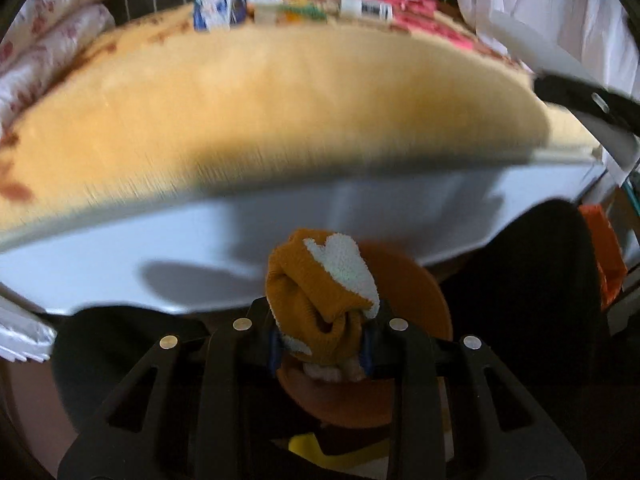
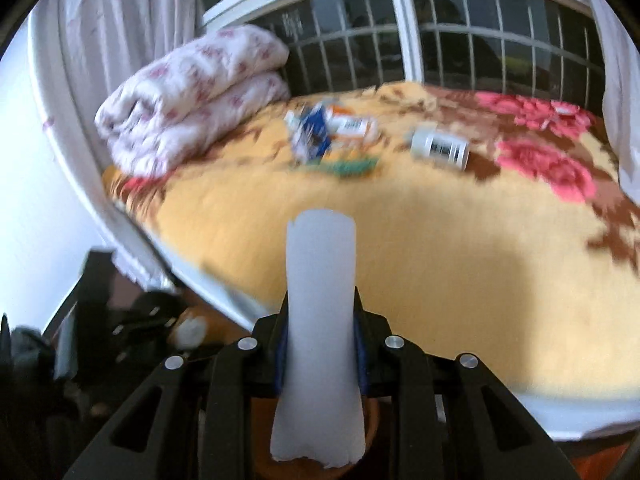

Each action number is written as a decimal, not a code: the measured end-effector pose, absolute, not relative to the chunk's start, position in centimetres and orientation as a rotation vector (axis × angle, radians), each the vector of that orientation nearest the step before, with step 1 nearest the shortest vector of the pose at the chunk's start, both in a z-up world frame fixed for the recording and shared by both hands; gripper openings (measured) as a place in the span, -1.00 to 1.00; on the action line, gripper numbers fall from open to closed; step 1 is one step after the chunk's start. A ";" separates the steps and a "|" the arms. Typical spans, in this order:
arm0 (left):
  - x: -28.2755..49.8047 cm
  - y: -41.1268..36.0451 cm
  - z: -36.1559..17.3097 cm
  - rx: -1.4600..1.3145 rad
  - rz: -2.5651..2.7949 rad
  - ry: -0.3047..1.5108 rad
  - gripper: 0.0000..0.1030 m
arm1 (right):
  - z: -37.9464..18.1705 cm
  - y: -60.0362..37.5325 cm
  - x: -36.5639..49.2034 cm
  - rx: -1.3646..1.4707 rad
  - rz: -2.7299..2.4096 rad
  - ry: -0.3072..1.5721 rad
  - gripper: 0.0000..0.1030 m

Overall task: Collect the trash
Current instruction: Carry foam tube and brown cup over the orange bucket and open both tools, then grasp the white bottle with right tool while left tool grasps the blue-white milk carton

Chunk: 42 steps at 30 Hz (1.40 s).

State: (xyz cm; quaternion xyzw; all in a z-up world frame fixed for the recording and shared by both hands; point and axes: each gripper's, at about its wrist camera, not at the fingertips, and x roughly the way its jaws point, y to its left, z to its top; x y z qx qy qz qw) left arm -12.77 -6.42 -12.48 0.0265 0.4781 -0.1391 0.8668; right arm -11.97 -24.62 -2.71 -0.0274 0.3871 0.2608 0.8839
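Observation:
My left gripper (image 1: 322, 350) is shut on an orange and white sock (image 1: 320, 292), held in front of the bed's white side, above an orange bin (image 1: 412, 308). My right gripper (image 2: 322, 356) is shut on a white tube-shaped piece of trash (image 2: 320, 320), upright, at the bed's near edge over an orange bin (image 2: 368, 428). On the yellow floral blanket (image 2: 400, 220) lie a blue and white carton (image 2: 310, 132), an orange and white box (image 2: 352, 124), a green wrapper (image 2: 352, 166) and a white bottle (image 2: 440, 146). The carton (image 1: 218, 0) and bottle (image 1: 366, 7) also show in the left wrist view.
A folded pink-patterned quilt (image 2: 192, 96) lies at the bed's far left. A barred window (image 2: 460, 36) and white curtains (image 2: 100, 40) stand behind the bed. Dark objects (image 2: 120, 320) sit on the floor left of the bed. A black shape (image 1: 532, 280) stands right of the bin.

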 end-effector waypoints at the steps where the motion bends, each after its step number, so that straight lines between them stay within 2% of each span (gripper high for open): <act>1: -12.9 -6.6 -13.1 0.061 -0.290 1.019 -0.47 | -3.7 -24.4 -12.8 -0.070 0.537 0.829 -0.51; 12: -12.0 -7.5 -18.6 0.090 -0.266 1.169 -0.47 | -15.4 -22.1 -13.6 -0.089 0.479 1.112 -0.50; 27: -9.6 -7.4 -21.2 0.086 -0.273 1.265 -0.47 | -18.9 -20.5 -12.4 -0.088 0.494 1.199 -0.50; 31: -10.1 -8.7 -21.3 0.091 -0.272 1.267 -0.43 | -19.8 -20.6 -12.1 -0.090 0.491 1.208 -0.43; 32: -10.0 -8.6 -21.1 0.096 -0.266 1.265 -0.25 | -20.0 -20.5 -12.0 -0.092 0.483 1.209 -0.37; 33: -10.0 -8.7 -21.1 0.105 -0.258 1.268 0.10 | -20.1 -20.5 -11.9 -0.093 0.474 1.212 -0.25; 34: -9.9 -8.8 -21.1 0.111 -0.249 1.265 0.27 | -20.1 -20.5 -11.7 -0.093 0.460 1.214 0.05; 35: -10.0 -8.8 -21.0 0.113 -0.241 1.259 0.46 | -20.2 -20.7 -11.7 -0.089 0.446 1.209 0.10; 42: -9.8 -8.7 -20.8 0.085 -0.238 1.259 0.47 | -20.0 -21.5 -11.7 -0.039 0.424 1.192 0.10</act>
